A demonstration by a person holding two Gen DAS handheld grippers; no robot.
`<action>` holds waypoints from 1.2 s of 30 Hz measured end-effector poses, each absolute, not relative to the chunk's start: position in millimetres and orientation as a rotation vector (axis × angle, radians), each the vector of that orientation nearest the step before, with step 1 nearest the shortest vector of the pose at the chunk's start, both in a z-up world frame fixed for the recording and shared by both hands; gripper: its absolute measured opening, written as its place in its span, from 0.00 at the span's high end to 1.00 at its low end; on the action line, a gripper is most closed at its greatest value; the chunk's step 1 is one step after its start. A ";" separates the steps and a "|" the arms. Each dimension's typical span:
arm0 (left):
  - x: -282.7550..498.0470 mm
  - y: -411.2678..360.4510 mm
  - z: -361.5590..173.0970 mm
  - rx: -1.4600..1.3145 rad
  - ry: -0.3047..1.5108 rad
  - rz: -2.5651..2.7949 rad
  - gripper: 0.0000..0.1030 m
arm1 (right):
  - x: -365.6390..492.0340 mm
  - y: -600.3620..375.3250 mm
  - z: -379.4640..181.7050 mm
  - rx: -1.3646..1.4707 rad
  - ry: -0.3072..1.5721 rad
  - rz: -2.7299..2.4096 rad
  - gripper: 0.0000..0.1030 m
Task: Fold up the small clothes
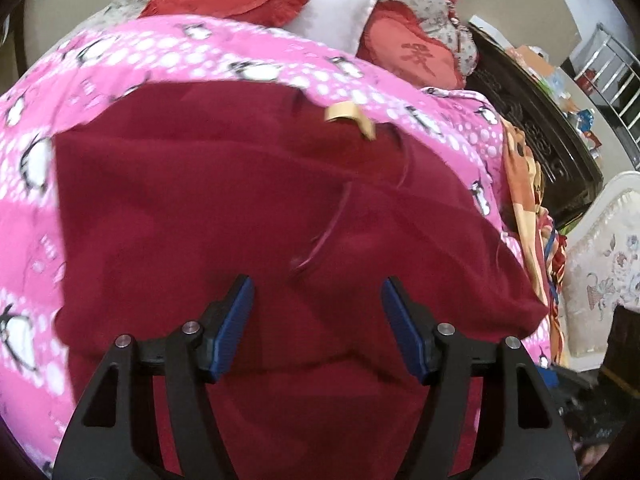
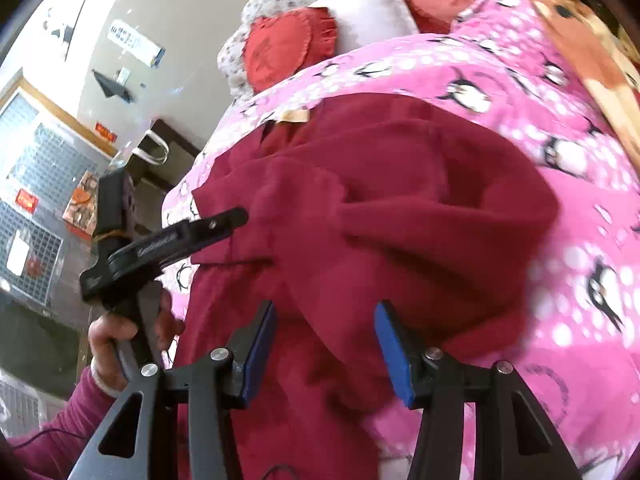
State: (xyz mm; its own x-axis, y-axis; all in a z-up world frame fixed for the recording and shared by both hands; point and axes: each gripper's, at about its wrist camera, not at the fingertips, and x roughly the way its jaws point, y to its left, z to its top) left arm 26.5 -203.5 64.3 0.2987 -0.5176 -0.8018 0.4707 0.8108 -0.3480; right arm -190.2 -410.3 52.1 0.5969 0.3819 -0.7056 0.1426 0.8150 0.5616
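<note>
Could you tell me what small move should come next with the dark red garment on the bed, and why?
Probably lower the right gripper and close it on the raised fold of the dark red garment. Both grippers are open and hold nothing, the left gripper hovering too, and the garment lies bunched on the pink penguin blanket.

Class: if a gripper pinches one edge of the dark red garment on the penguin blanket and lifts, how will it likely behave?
The dark red garment already lies in soft folds, so it will probably droop and hang. Its fleecy-looking surface suggests it won't slip easily. It may drag across the pink penguin blanket.
</note>
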 end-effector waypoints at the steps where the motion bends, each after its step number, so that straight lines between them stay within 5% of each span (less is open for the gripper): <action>1: 26.5 -208.4 64.3 -0.045 1.072 -0.664 0.35 | -193.4 -414.3 50.3 0.637 0.933 0.145 0.52; 4: 28.5 -224.5 57.8 -0.006 1.072 -0.666 0.36 | -201.1 -422.1 47.5 0.685 0.923 0.136 0.52; 6: 29.6 -229.6 54.1 0.016 1.065 -0.661 0.46 | -207.5 -432.1 43.1 0.729 0.915 0.134 0.52; 11: 32.2 -229.4 54.4 0.000 1.081 -0.694 0.88 | -214.9 -445.9 41.3 0.785 0.893 0.117 0.52; 21: 44.1 -137.0 153.7 -0.195 0.854 -0.648 0.89 | -223.4 -461.7 64.2 0.767 0.840 0.074 0.52; 36: 32.2 -80.6 94.7 -0.168 0.931 -0.494 0.89 | -124.6 -486.0 38.8 0.725 0.889 -0.045 0.50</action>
